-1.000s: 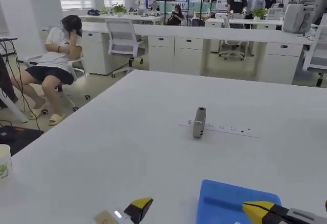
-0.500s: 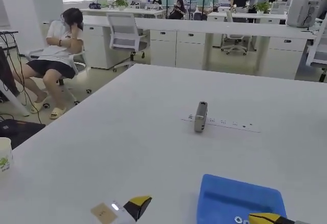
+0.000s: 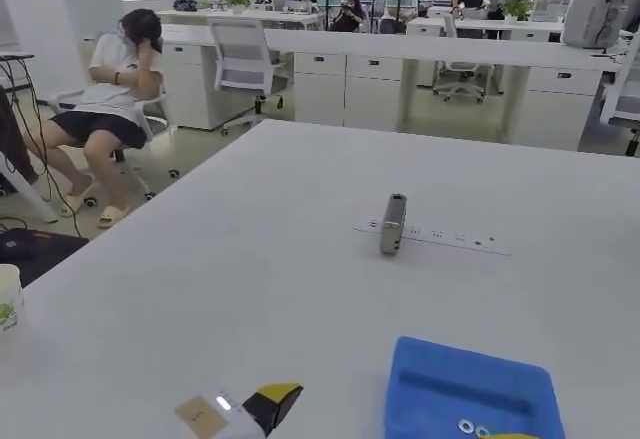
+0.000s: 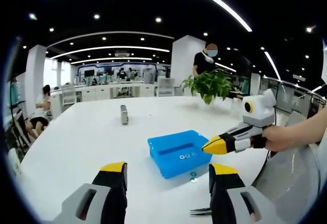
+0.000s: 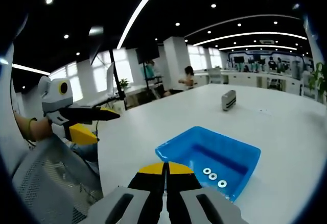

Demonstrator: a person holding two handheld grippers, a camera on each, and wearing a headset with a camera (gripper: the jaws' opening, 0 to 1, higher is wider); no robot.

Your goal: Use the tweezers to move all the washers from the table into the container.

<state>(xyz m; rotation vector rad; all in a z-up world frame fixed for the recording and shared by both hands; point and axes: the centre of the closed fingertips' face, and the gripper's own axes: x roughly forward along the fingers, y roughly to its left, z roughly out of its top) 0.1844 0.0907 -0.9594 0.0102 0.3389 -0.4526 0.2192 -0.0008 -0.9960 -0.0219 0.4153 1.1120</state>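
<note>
1. Left tongs (image 4: 168,169) are wide open, with nothing between them. They hang over the near edge of the bench (image 3: 250,289).
2. The right tongs (image 5: 166,169) are closed tight, tip to tip, and hold nothing. Their yellow tips are close to the rim of the blue container (image 5: 190,151).
3. The container sits on the bench, close to the near edge. Three washers (image 5: 213,176) lie in a row inside it.
4. One more washer (image 4: 193,174) lies on the bench, just outside the container's near wall.
5. The tweezers (image 4: 202,212) lie flat on the bench by the near edge. Neither tongs hold them.
6. Near the middle of the bench, a grey box (image 3: 392,224) stands on a white strip (image 3: 450,237). The strip has small marks that are too tiny to read.
7. A cup (image 3: 8,301) with a green mark stands at the left edge of the bench.
8. A tan tag (image 3: 200,417) sits on the left tongs. Any writing on it is too small to read.
</note>
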